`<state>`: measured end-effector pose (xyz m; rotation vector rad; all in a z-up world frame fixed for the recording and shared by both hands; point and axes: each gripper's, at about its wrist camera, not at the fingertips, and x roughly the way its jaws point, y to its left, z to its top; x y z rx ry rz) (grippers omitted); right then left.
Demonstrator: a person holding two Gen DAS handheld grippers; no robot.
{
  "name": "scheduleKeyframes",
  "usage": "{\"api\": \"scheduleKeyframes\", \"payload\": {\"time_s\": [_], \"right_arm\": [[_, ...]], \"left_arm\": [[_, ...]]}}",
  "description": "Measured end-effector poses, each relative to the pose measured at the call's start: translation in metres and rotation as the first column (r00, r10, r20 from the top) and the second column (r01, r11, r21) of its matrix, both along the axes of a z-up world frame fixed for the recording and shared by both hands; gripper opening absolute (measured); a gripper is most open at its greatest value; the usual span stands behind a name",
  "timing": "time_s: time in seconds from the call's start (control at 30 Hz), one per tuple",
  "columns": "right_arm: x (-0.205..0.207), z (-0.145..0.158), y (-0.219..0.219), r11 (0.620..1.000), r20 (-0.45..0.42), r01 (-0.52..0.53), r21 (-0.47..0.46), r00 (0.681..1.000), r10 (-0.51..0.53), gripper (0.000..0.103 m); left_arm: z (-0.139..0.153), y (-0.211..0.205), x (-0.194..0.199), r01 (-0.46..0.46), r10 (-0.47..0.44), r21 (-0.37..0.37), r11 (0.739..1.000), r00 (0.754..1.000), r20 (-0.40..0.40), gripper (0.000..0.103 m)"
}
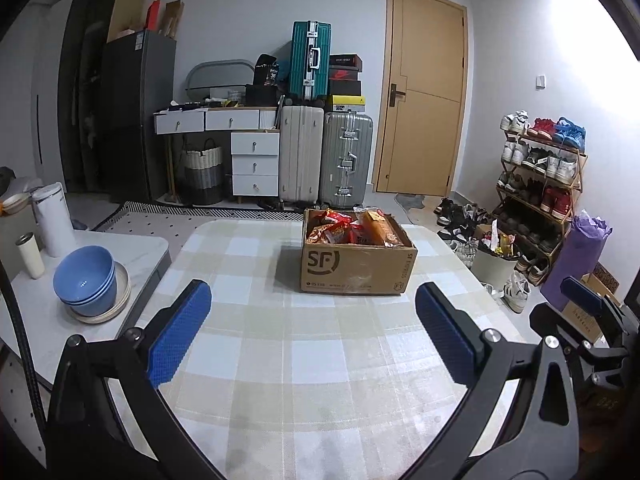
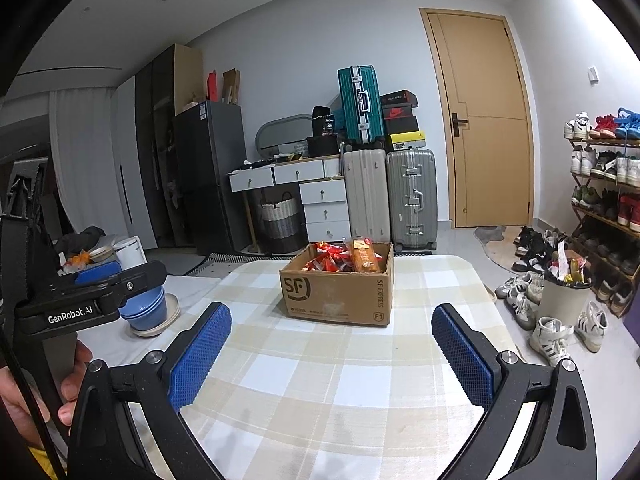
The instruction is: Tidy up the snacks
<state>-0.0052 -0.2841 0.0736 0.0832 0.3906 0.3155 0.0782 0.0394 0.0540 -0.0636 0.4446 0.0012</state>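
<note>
A: Two grippers, both held over one table [image 1: 248, 344] with a checked beige, white and pale blue cloth. That table fills most of each view.

B: And the next biggest thing on it?

A: A brown cardboard box [image 1: 356, 264], printed "SF" on the near side, standing open toward the far end of the table. It is well ahead of both grippers, touching neither.

B: Where are the snacks?

A: Inside the box. Red and orange snack packets [image 1: 352, 229] are piled up to the rim, with one long orange pack [image 2: 363, 257] leaning at the right side of the heap.

B: The left gripper [image 1: 313, 334]?

A: Its blue-padded fingers [image 1: 180, 332] stand wide apart above the cloth with nothing between them.

B: And the right gripper [image 2: 331, 354]?

A: The same: jaws spread wide, nothing held, pointing at the box. In its view a hand [image 2: 24, 396] grips the handle of the left gripper at the left edge.

B: Anything beside the table?

A: A lower white side table [image 1: 132, 248] to the left carries stacked blue bowls [image 1: 86, 280] on a pale plate, with a white cup [image 1: 30, 254] near them.
</note>
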Motion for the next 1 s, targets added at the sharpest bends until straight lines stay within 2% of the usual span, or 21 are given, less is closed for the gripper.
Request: {"api": "scheduleKeyframes", "payload": {"time_s": [0.47,1.0], "right_arm": [[-0.002,-0.003,0.001,1.000,0.000,0.002,0.003,1.000,-0.002,0.102],[-0.005,-0.006,0.001,1.000,-0.001,0.006,0.001,1.000,-0.006,0.102]], "left_arm": [[-0.006,0.005,0.000,-0.009,0.008,-0.017,1.000,1.000,-0.017,0.102],[-0.009,0.012,0.008,-0.015,0.015,-0.004,1.000,1.000,-0.026,0.102]]}}
